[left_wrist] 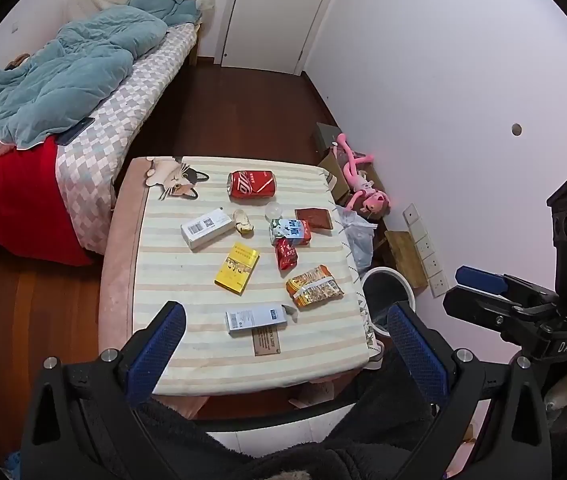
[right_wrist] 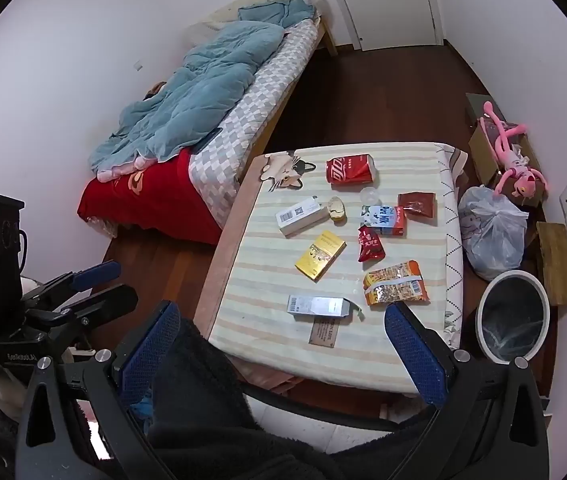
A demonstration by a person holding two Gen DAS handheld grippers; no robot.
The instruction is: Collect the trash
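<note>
Both claws hang above the near edge of the table, jaws wide apart and gripping nothing. The left claw has the grey box almost directly ahead, just beyond its fingertips, with the box's long axis running crosswise to the fingers. From the right claw the same box also lies just ahead, slightly left, while the bin stands off to its right, beside the table. The snack bag lies ahead, closer to the right fingertip. Judging by this, the right claw is better placed, being nearer the bin.
</note>
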